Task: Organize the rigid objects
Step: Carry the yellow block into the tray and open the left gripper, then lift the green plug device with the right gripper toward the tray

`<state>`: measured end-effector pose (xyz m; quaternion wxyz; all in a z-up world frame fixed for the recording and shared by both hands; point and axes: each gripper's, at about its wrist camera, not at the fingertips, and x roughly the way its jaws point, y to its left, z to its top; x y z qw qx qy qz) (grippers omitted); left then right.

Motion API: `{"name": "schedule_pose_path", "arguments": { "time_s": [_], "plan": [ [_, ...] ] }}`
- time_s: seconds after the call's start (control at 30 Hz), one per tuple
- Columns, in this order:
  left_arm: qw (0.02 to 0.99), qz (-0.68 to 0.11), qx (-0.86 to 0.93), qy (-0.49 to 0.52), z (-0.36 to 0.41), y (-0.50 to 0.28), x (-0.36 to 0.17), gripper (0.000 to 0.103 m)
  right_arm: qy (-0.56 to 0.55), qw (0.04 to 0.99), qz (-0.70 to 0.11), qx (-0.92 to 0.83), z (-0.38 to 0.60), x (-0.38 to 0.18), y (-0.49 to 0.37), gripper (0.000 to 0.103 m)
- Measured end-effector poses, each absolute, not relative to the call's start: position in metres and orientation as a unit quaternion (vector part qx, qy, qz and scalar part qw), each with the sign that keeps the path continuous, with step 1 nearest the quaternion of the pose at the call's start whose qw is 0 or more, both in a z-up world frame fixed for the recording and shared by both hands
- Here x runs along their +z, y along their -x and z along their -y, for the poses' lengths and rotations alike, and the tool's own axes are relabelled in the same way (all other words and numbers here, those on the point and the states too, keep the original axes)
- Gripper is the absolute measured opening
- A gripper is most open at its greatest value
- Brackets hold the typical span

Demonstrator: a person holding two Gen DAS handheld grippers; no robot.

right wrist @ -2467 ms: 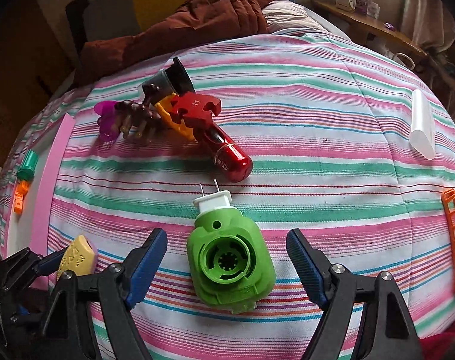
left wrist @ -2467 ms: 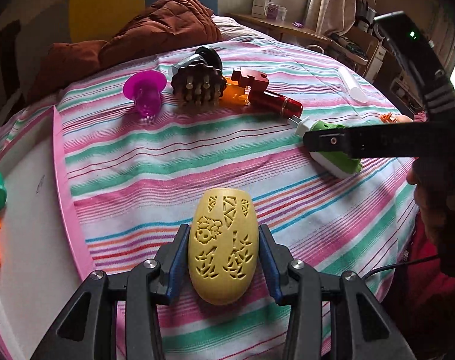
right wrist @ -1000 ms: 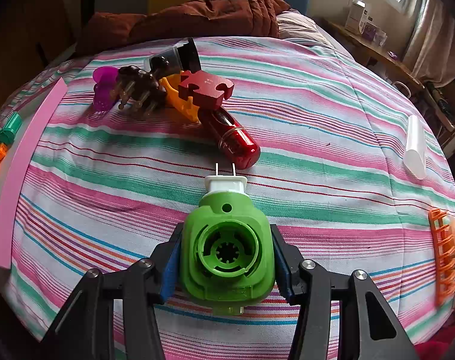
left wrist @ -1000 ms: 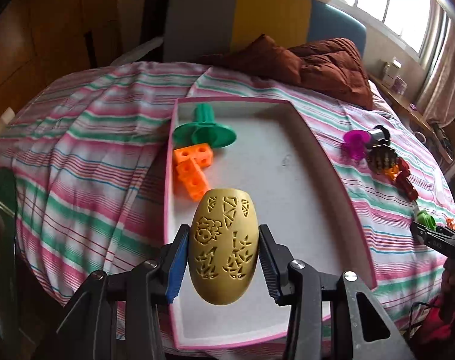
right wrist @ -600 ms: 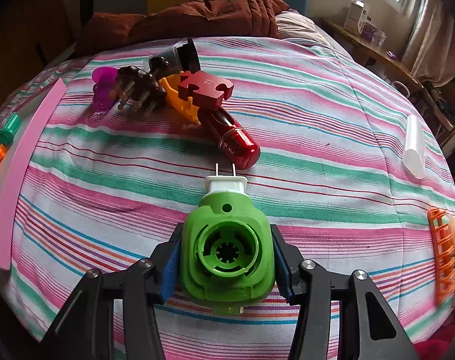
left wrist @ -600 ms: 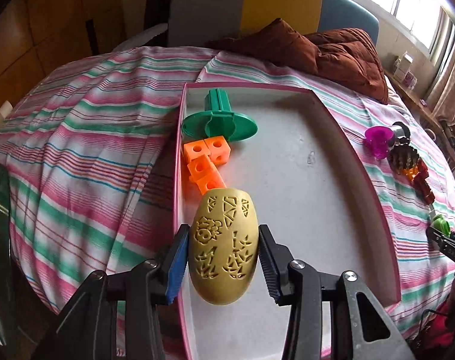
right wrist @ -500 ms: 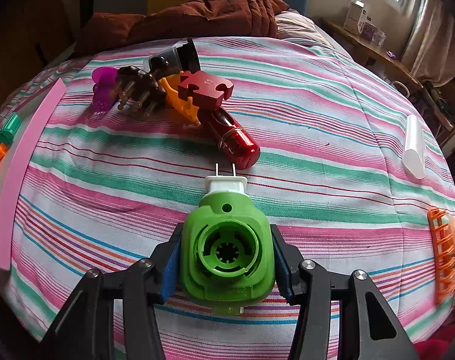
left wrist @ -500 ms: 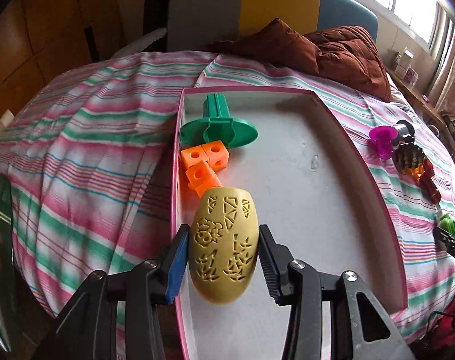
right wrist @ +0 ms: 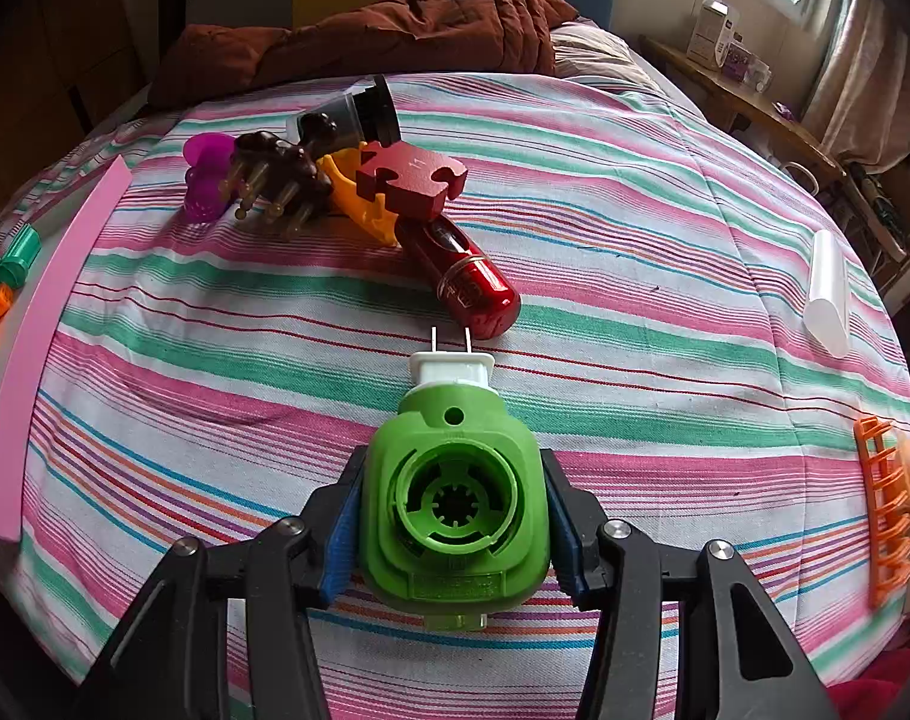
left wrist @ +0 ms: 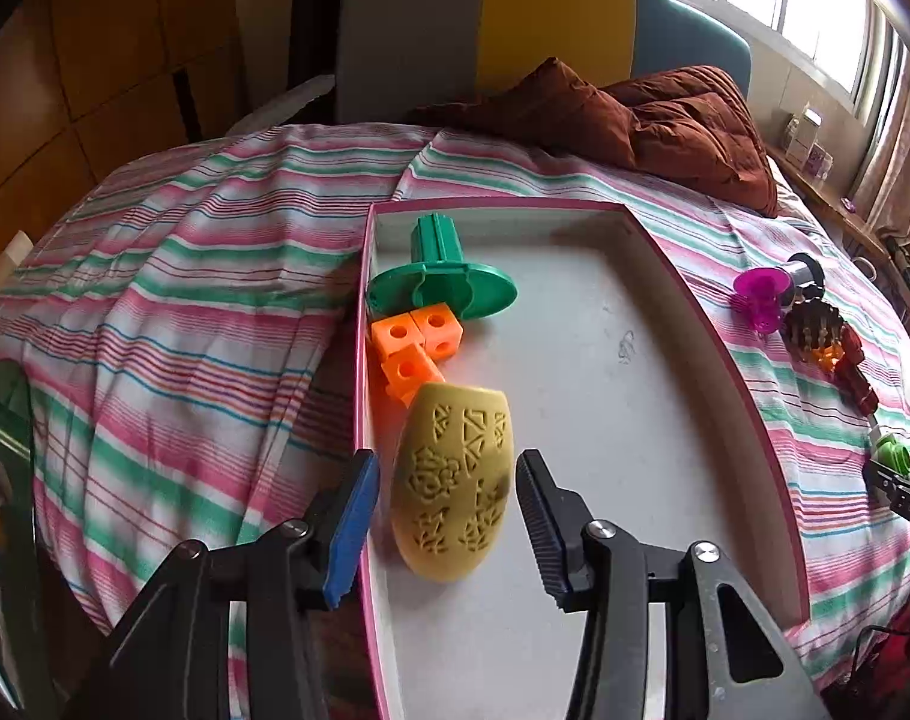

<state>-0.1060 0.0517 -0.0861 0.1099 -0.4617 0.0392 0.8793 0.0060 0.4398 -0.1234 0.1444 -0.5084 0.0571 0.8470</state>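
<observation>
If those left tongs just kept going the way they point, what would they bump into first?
Probably the yellow carved egg, loose between the opening left tongs, then the white floor of the pink-rimmed tray. Depth is unclear.

**Left claw letting go, right claw clamped**

The left claw (left wrist: 446, 513) points steeply downward, its two black arms rising from the bottom of the left wrist view toward 12 o'clock. Its jaws are opening: a clear gap shows on both sides between the ribbed pads (left wrist: 352, 525) and the yellow egg-shaped piece (left wrist: 452, 483) standing between them, so neither pad presses on it. At 3 o'clock in that view, the dark tip of the other claw pokes in at the edge.

The right claw (right wrist: 452, 531) also tilts steeply down. Its blue pads (right wrist: 338, 546) press on both flanks of the green plug-in piece (right wrist: 452, 501), gripping it.
</observation>
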Motion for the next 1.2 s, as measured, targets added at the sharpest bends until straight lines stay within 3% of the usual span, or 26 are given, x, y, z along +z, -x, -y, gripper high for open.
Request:
{"name": "schedule_pose_path", "arguments": {
  "time_s": [0.53,1.2],
  "plan": [
    [0.089,-0.054,0.906,0.410,-0.040,0.062,-0.046,0.048,0.504,0.148,-0.049,0.849,-0.440,-0.124,-0.006,0.053],
    [0.091,-0.048,0.906,0.410,-0.030,0.043,-0.042,0.048,0.496,0.159,-0.045,0.852,-0.433,-0.123,-0.011,0.052]
  ]
}}
